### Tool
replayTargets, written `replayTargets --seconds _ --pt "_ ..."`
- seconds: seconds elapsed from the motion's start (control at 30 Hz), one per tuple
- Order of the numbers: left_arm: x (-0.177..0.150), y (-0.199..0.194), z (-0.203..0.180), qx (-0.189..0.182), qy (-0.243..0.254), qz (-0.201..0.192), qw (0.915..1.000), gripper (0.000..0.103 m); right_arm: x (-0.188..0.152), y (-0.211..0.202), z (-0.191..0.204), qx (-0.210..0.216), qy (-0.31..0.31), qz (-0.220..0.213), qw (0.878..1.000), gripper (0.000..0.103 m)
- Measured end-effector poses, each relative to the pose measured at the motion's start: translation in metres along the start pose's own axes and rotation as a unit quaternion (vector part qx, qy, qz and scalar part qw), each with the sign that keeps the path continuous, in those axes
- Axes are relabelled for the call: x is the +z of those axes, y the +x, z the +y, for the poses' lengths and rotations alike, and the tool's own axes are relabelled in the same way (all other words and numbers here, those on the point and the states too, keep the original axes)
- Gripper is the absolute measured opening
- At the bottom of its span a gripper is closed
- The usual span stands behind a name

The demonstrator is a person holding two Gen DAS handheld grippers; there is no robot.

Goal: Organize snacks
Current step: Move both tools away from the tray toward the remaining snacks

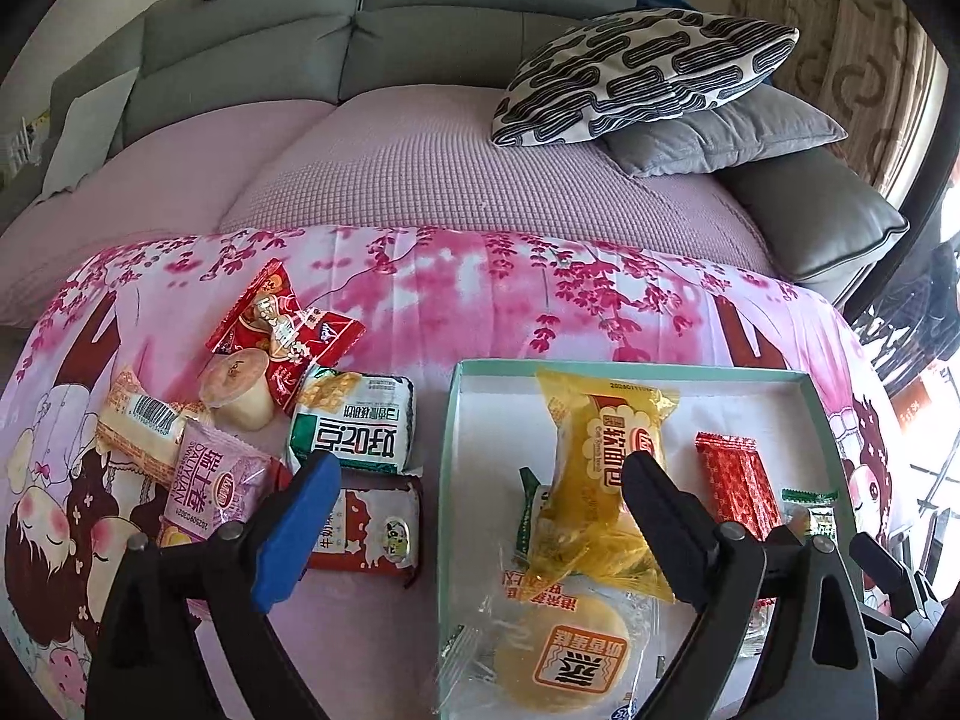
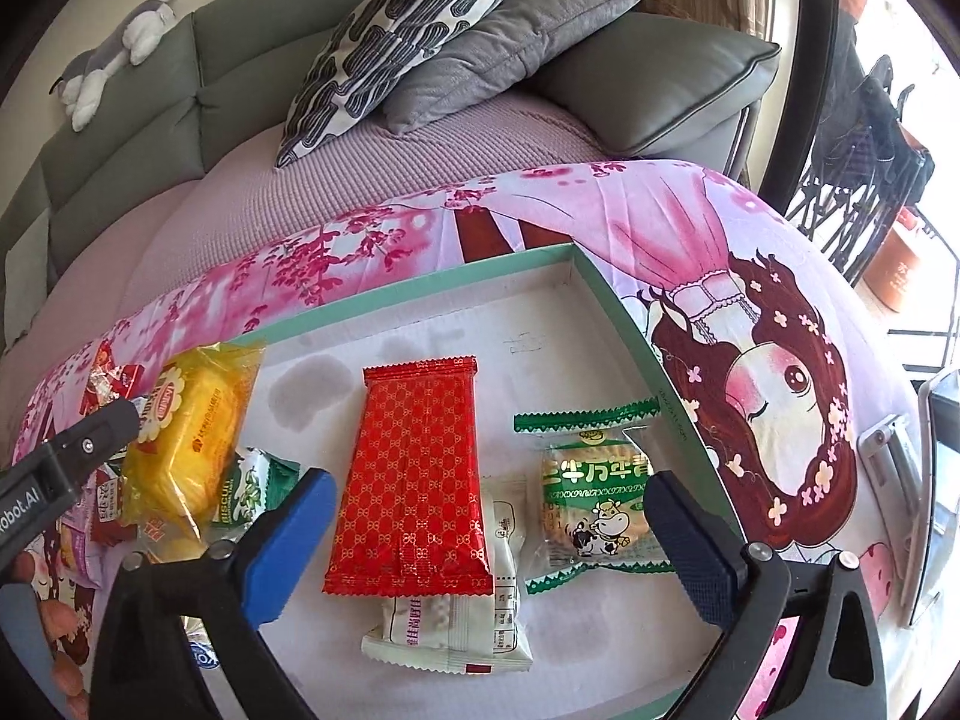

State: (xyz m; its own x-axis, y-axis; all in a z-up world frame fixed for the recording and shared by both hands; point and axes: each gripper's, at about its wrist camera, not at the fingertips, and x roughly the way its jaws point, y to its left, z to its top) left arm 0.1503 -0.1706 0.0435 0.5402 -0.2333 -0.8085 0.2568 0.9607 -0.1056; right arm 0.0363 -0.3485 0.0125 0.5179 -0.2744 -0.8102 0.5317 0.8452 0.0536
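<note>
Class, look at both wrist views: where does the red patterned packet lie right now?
The red patterned packet lies inside the green-rimmed tray, between the yellow bread pack and the green cow biscuit pack, overlapping a white packet.

A shallow green-rimmed box [image 1: 630, 366] holds a yellow bread packet [image 1: 600, 468], a flat red packet [image 2: 417, 474], a green biscuit packet [image 2: 594, 498] and a round cake [image 1: 558, 654]. The red packet overlaps a white packet [image 2: 474, 630]. Left of the box, loose snacks lie heaped: a pudding cup [image 1: 237, 390], a red bag [image 1: 276, 324] and a green-white packet [image 1: 354, 420].
</note>
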Motion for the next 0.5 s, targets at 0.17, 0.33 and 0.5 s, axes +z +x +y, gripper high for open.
replayTargets --seconds 0.17,0.33,0.5 --pt "-0.0004 0.0032 0.0027 0.0 -0.002 0.0 1.0 0.095 -0.0005 0.0008 0.0023 -0.003 -0.006 0.002 1.0 0.103" --pt "-0.0011 0.0005 0.0042 0.003 -0.002 -0.004 1.0 0.095 -0.0015 0.0023 0.004 -0.003 -0.006 0.006 1.0 0.103" --pt "-0.0036 -0.0047 0.0083 0.008 0.007 0.002 0.9999 0.095 -0.0037 0.0041 0.0065 -0.007 -0.01 0.014 1.0 0.103"
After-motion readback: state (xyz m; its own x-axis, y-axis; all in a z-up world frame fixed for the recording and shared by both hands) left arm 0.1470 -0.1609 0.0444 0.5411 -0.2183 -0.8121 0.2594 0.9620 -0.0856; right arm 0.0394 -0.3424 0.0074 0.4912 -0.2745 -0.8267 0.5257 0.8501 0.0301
